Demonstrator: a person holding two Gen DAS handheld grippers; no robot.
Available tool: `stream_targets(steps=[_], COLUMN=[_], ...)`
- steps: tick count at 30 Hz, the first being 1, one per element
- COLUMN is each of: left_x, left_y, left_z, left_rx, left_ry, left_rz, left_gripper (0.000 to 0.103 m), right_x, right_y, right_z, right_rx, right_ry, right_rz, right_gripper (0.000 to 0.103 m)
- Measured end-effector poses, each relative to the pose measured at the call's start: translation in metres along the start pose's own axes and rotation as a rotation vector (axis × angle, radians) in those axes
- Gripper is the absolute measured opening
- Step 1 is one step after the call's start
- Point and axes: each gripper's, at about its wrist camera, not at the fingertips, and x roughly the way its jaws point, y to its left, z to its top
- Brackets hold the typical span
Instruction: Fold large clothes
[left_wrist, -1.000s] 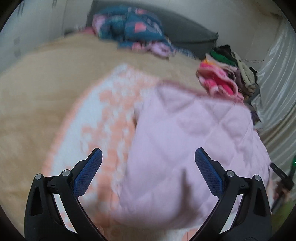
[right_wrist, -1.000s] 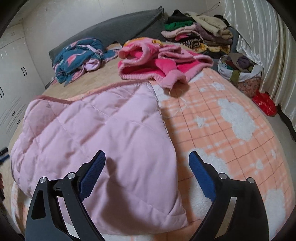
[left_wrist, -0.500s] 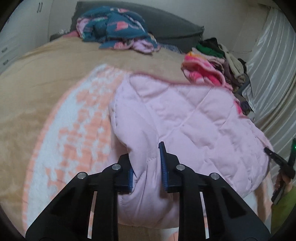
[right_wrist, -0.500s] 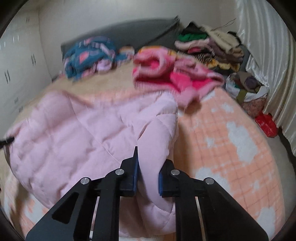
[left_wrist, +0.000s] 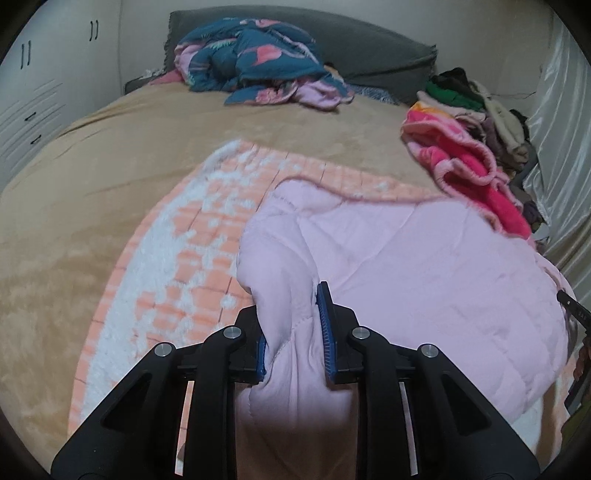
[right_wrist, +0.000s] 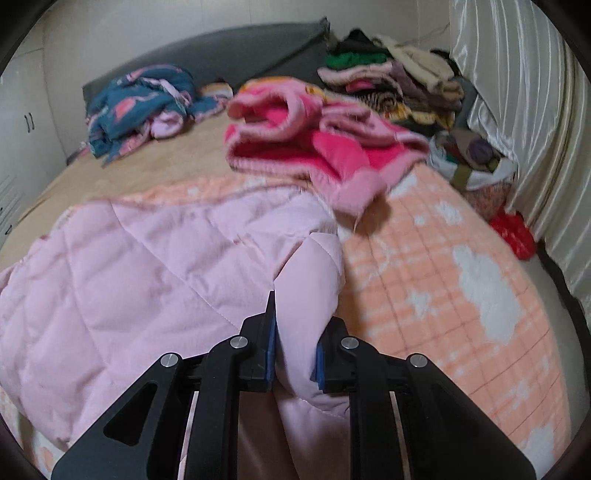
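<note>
On bed, left gripper (left_wrist: 293, 332) and right gripper (right_wrist: 293, 341) level, pinching pink quilt (left_wrist: 424, 266)

Ahead and left of your left gripper (left_wrist: 291, 332), tan bedspread (left_wrist: 110, 177) lies bare up to the teal bundle (left_wrist: 255, 62). Ahead of your right gripper (right_wrist: 293, 347), the hot-pink fleece heap (right_wrist: 314, 147) blocks; orange checked blanket (right_wrist: 461, 295) lies open rightward.

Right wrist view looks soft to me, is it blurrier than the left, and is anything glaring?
Right wrist view: the hot pink garment and far clothes pile smear with motion blur; the curtain shines. Left wrist view: sharper, though the pink quilted garment blurs near its top edge. Both bend at the fisheye rim.
</note>
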Motion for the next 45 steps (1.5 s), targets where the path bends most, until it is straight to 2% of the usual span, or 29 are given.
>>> stream_targets(steps=[8, 13, 14, 15, 16, 18, 20, 25, 29, 36, 45], left_x=[0.014, 0.006, 0.003, 0.001, -0.003, -0.010, -0.021, -0.048, -0.068, -0.096, -0.119], left_y=[0.001, -0.001, 0.000, 0.000, -0.001, -0.003, -0.007, -0.019, -0.029, -0.040, -0.038], left_z=[-0.010, -0.010, -0.010, -0.010, -0.010, -0.012, -0.013, -0.019, -0.025, -0.040, -0.060], left_rx=[0.013, 0.001, 0.000, 0.001, 0.004, 0.014, 0.022, 0.016, 0.020, 0.017, -0.012], left_ry=[0.019, 0.031, 0.034, 0.032, 0.030, 0.024, 0.012, -0.017, -0.044, -0.053, -0.061], left_rz=[0.033, 0.036, 0.037, 0.040, 0.037, 0.038, 0.045, 0.035, 0.013, -0.014, -0.038], left_gripper=[0.018, 0.020, 0.024, 0.033, 0.038, 0.056, 0.061, 0.079, 0.094, 0.094, 0.094], right_x=[0.019, 0.013, 0.010, 0.005, 0.000, -0.011, -0.026, -0.070, -0.101, -0.143, -0.176], right_y=[0.001, 0.010, 0.008, 0.005, 0.002, -0.003, -0.006, -0.003, -0.001, 0.002, 0.003], right_z=[-0.017, -0.024, -0.024, -0.023, -0.023, -0.022, -0.023, -0.028, -0.032, -0.041, -0.058], right_rx=[0.007, -0.068, -0.062, -0.049, -0.034, -0.016, -0.003, -0.027, -0.015, -0.013, -0.011], right_ry=[0.044, 0.046, 0.048, 0.048, 0.047, 0.035, 0.006, -0.063, -0.113, -0.172, -0.210], right_rz=[-0.025, -0.084, -0.083, -0.075, -0.074, -0.064, -0.032, 0.028, 0.072, 0.120, 0.152], right_gripper=[0.023, 0.030, 0.039, 0.046, 0.061, 0.076, 0.088, 0.097, 0.099, 0.099, 0.099])
